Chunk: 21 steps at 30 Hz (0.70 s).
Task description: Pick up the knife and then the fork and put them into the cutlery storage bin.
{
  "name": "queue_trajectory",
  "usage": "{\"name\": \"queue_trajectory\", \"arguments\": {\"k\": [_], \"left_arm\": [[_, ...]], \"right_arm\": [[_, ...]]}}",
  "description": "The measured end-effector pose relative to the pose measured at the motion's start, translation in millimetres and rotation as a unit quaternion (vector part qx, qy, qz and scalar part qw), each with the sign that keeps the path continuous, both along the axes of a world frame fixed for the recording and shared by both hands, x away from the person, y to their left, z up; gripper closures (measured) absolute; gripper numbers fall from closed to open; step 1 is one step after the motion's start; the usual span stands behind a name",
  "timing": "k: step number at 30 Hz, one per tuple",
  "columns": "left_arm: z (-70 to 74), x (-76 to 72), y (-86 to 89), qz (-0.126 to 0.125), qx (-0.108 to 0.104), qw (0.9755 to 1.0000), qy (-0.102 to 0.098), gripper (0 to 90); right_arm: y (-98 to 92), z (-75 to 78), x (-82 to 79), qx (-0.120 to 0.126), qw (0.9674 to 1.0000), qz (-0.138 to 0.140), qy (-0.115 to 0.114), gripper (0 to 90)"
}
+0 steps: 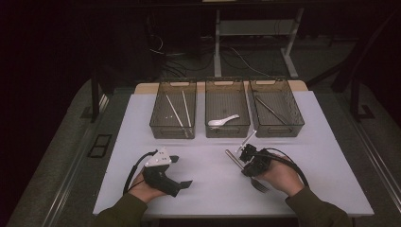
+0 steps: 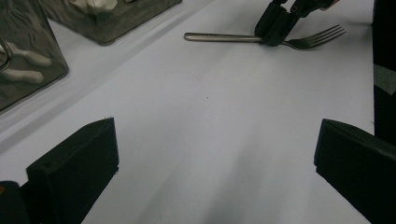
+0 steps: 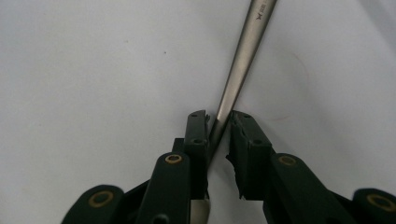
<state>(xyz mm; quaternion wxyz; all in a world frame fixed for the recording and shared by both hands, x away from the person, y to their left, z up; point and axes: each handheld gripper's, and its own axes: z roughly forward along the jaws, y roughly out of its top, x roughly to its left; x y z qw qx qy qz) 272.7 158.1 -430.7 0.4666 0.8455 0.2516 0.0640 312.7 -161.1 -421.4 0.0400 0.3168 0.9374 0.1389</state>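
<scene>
Gripping step, item: fork (image 3: 238, 70) flat on the table (image 1: 198, 175), handle between my right gripper (image 3: 219, 121) fingers, which I judge clenched on it; left gripper (image 2: 210, 154) released, idle. Next, I judge: lift, carry to right bin (image 1: 293, 113)

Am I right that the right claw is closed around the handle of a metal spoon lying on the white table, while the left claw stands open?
Not quite. The right claw is closed on a fork, not a spoon: the left gripper view shows its tines. It does lie on the white table, and the left claw stands open.
</scene>
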Motion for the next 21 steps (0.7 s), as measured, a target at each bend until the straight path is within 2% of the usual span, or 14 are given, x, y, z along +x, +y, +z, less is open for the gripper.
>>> {"name": "queue_trajectory", "arguments": {"k": [2, 4, 8, 11, 13, 21], "left_arm": [[0.1, -0.2, 0.0, 0.001, -0.002, 1.0, 0.0, 0.0], [0.1, -0.1, 0.4, 0.001, -0.002, 1.0, 0.0, 0.0], [-0.1, 0.3, 0.4, 0.0, -0.002, 1.0, 0.001, 0.0], [0.0, 0.3, 0.7, 0.0, -0.001, 1.0, 0.0, 0.0], [-0.2, 0.6, 0.9, 0.001, -0.002, 1.0, 0.001, 0.0], [-0.2, 0.4, 0.6, 0.001, -0.001, 1.0, 0.001, 0.0]], "right_arm": [[-0.2, 0.2, 1.4, -0.004, 1.0, 0.001, 0.0, 83.5], [-1.5, 0.1, 3.1, 0.003, 1.0, 0.005, 0.005, 83.7], [-2.7, 0.2, 4.2, 0.0, 0.9999, 0.015, 0.001, 84.1], [-7.0, 1.5, 6.9, 0.005, 0.9999, 0.009, 0.008, 84.1], [-12.5, 4.4, 9.2, 0.017, 0.9998, 0.006, 0.013, 84.1], [-34.7, 22.0, 14.5, 0.056, 0.9982, -0.021, 0.001, 84.1]]}}
